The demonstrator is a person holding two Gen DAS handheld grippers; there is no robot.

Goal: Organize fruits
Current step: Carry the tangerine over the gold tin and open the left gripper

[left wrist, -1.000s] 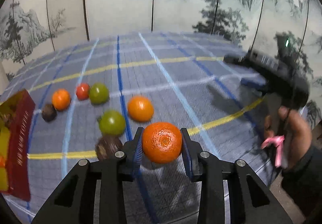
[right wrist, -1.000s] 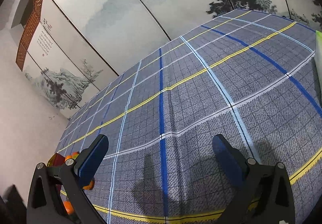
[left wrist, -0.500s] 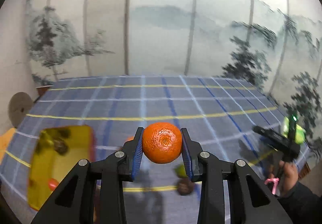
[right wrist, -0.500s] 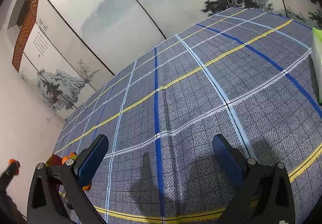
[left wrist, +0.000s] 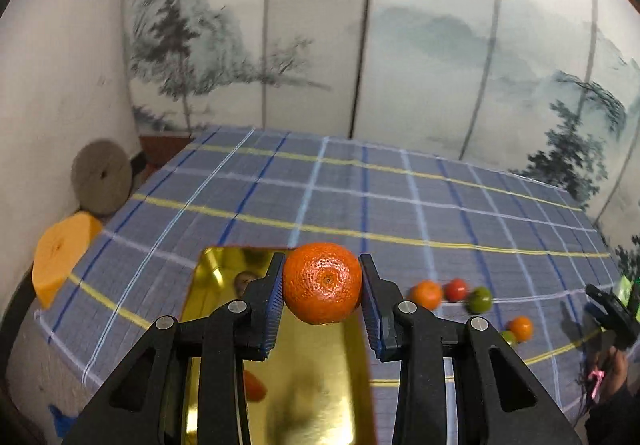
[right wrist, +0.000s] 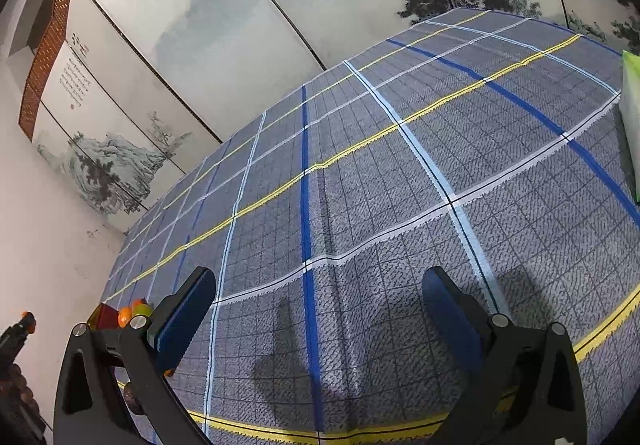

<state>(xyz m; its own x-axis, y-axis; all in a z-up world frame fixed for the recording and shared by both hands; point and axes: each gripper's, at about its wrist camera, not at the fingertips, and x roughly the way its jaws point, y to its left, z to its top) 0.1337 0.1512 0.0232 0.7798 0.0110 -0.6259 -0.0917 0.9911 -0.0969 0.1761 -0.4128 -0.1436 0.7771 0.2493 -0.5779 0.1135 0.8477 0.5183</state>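
Shiny gold rectangular tray (left wrist: 328,373) holding a small orange-red fruit (left wrist: 254,385); above it, round dimpled orange tangerine (left wrist: 322,283) clamped in left gripper (left wrist: 322,297). Right gripper (right wrist: 318,309) gaping, empty.

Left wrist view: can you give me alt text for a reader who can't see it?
The left gripper holds an orange between its fingers above a shiny gold tray on a blue plaid tablecloth. More small fruits lie on the cloth to the right.

Plaid tablecloth (left wrist: 400,205), painted landscape screen (left wrist: 440,45), grey disc (left wrist: 101,182), orange cushion (left wrist: 62,249)
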